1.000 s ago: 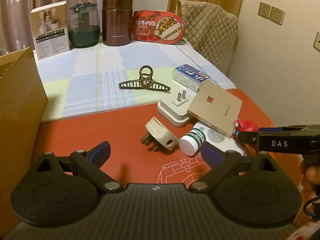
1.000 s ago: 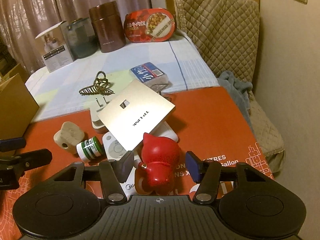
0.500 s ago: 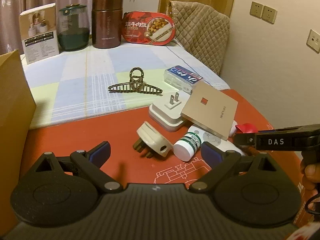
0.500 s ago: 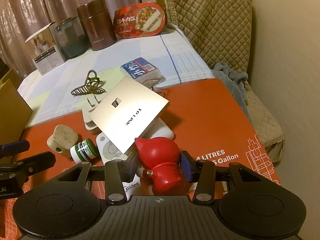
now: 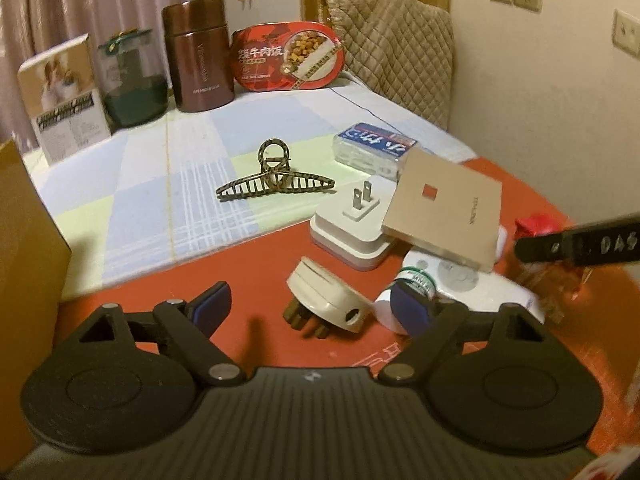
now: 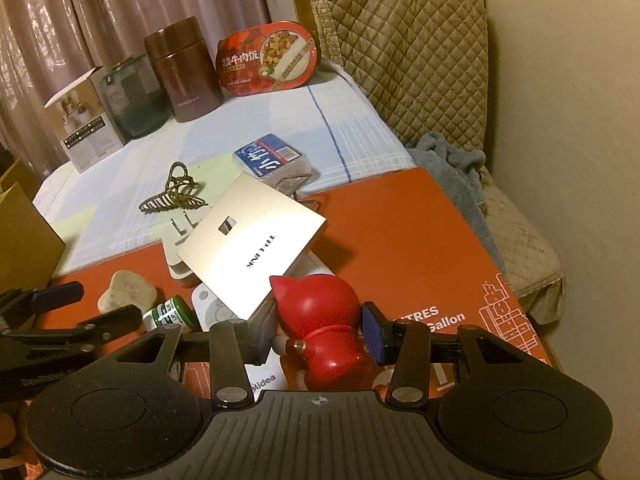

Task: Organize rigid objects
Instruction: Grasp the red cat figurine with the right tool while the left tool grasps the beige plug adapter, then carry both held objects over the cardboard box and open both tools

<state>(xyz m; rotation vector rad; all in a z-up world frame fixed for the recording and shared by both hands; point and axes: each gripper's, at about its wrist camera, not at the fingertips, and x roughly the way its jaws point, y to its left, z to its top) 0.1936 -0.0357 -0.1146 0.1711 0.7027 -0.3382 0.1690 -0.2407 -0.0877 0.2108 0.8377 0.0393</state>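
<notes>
Open red counter (image 6: pixel 400 232) lay at 1 o'clock of the red figurine (image 6: pixel 320 320), toward the counter's right edge. The right tool (image 6: pixel 316 336) pointed downward, clamped on the figurine. The left tool (image 5: pixel 312 308) was closing, nothing between its pads, above the beige plug (image 5: pixel 328 296). The white remote (image 5: pixel 460 284) lay partly hidden under the gold box (image 5: pixel 448 208).

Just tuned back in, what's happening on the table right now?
The right gripper is shut on a red figurine at the near end of a small pile on the red mat. The left gripper has nothing gripped; its fingers are closing around a beige plug adapter beside a small green-labelled bottle. A gold router leans on the pile.
</notes>
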